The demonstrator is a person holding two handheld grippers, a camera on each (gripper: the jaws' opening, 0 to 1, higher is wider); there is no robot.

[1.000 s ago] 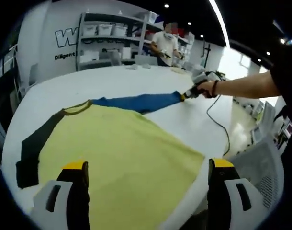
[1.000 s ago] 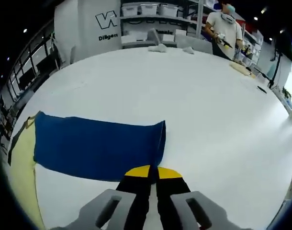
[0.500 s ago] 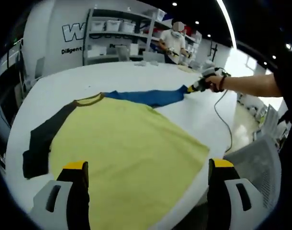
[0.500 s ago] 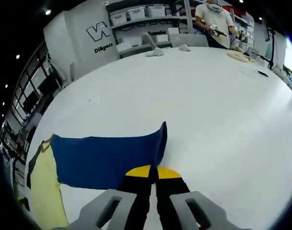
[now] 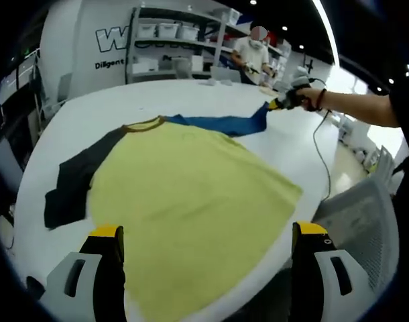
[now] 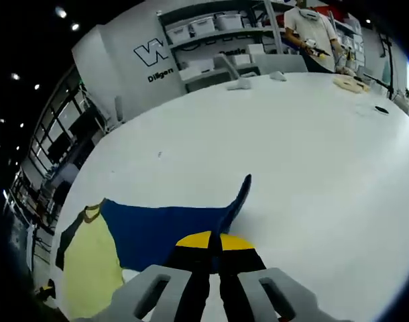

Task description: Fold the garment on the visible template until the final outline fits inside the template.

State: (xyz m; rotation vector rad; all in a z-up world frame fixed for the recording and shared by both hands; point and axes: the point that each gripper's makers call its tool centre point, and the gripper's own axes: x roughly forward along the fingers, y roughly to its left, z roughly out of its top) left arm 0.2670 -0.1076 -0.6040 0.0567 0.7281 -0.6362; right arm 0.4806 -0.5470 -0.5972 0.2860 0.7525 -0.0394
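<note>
your left tool (image 5: 203, 245) hangs released over the near hem of the yellow shirt (image 5: 191, 201), spread flat on the white counter (image 5: 90, 114). beyond the shirt's collar, your right tool (image 6: 210, 243) is clenched on the blue sleeve (image 6: 171, 228), lifting it. next, carry that sleeve inward across the shirt's body.

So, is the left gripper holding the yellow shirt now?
No. The left gripper stands wide open above the yellow shirt, its two jaws far apart with no cloth caught between them.

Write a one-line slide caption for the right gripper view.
Right gripper shut on the blue sleeve, lifting its end above the white table.
</note>
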